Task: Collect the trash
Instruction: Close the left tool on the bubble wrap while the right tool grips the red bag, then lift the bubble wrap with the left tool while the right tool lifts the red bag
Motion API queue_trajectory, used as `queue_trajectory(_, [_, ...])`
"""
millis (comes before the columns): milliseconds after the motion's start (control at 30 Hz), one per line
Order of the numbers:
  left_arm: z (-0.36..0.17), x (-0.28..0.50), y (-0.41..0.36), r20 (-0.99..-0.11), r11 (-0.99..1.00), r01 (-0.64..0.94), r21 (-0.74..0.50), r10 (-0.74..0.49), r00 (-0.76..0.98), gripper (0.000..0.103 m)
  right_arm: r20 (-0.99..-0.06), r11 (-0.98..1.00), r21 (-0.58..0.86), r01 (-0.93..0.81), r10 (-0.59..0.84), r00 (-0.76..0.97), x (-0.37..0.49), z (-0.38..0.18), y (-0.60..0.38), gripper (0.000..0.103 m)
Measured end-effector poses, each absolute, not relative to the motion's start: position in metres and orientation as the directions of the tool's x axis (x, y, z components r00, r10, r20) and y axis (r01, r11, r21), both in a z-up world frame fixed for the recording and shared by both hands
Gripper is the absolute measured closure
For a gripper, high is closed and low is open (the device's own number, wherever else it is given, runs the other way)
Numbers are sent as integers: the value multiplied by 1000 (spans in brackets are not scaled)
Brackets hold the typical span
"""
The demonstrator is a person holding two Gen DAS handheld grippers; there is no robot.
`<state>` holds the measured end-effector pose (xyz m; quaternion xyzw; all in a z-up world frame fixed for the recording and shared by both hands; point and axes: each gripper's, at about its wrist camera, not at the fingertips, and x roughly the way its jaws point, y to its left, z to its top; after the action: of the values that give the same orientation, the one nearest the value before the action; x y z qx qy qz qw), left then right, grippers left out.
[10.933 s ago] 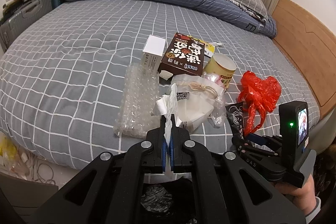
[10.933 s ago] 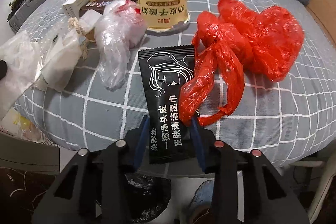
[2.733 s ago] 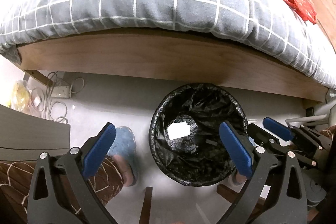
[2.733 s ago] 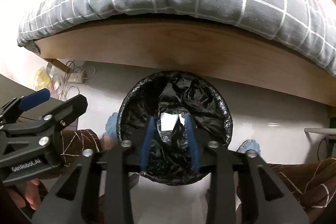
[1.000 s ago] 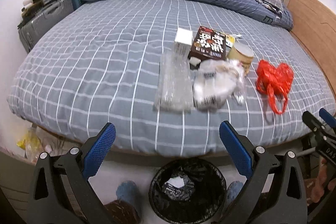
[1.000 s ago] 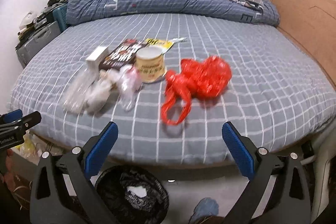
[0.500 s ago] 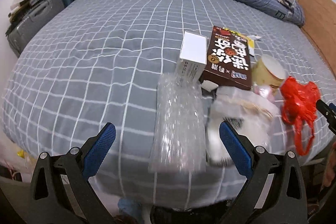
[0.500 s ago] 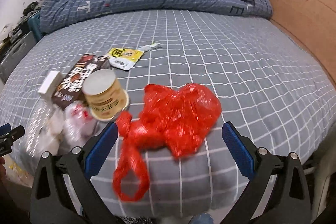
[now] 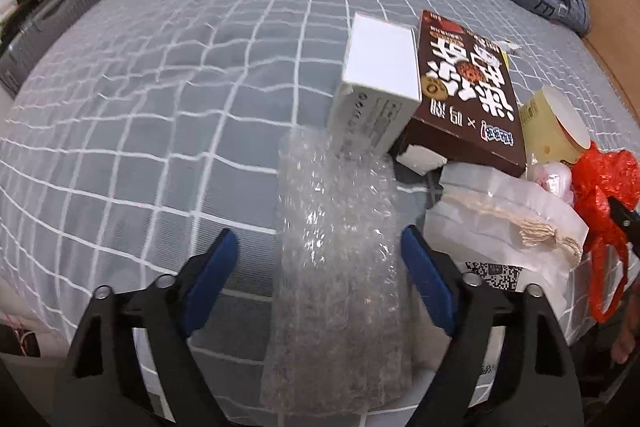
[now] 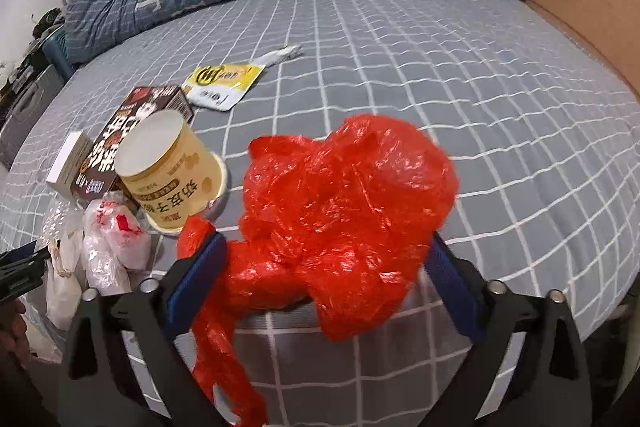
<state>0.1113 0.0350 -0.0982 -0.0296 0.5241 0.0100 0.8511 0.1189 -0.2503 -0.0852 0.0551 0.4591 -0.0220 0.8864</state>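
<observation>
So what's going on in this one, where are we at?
A person is clearing trash off a bed with hand-held tongs in each hand. The left tongs have just been closing around a sheet of bubble wrap, which lies between the pads but isn't pinched yet. The right tongs have just been closing on either side of a crumpled red plastic bag, also not yet gripped. A brown box, a white box and a yellow cup wait on the bed.
</observation>
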Motion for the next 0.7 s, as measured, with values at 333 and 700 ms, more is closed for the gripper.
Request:
queue_trajectory(333, [-107,111,25,-899,999,-9,-50,-41,436,55,-839,994,108,34,73,539,123,-96,-231,36])
queue_trajectory(700, [-103,106,23,-893,995,4,-97,-89,442,77,-840,989,149,4,124,528,123,-94,-225,60])
